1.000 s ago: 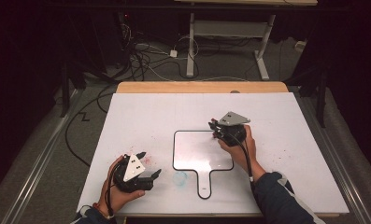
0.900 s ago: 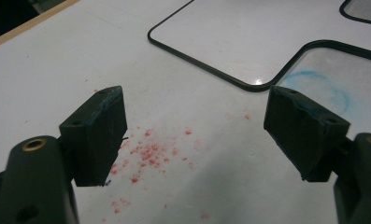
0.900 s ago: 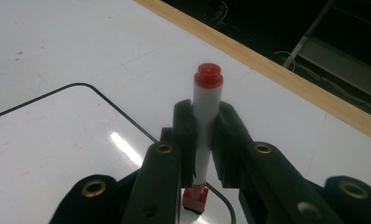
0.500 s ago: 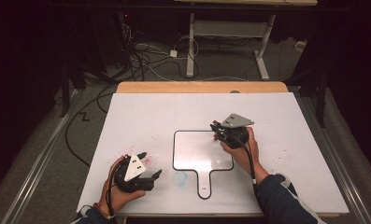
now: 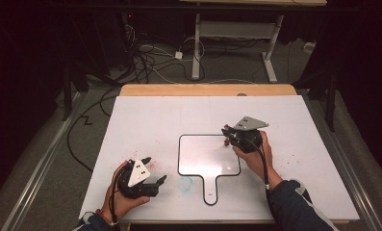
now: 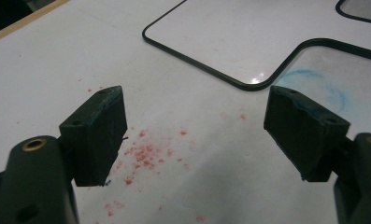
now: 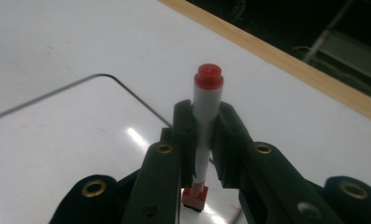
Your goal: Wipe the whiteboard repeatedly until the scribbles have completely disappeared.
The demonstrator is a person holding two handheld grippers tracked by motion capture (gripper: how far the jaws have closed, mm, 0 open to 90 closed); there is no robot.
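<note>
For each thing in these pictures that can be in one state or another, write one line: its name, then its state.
Red marker: gripped upright, red end on top.
Right tongs: shut on the marker.
Left tongs: open, nothing between them.
Small whiteboard: flat on the table, near its handle a faint blue smudge.
Table: red specks near the left tongs.

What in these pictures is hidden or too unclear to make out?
- Marker tip: in the right gripper view the claw's own jaws cover its lower end, so whether it touches the whiteboard is unclear.
- Marker in the high view: too small to read any label.
- Right claw: the hand and grey plate hide its jaws in the high view.
- Whiteboard in the left gripper view: cut off by the top and right edges.
</note>
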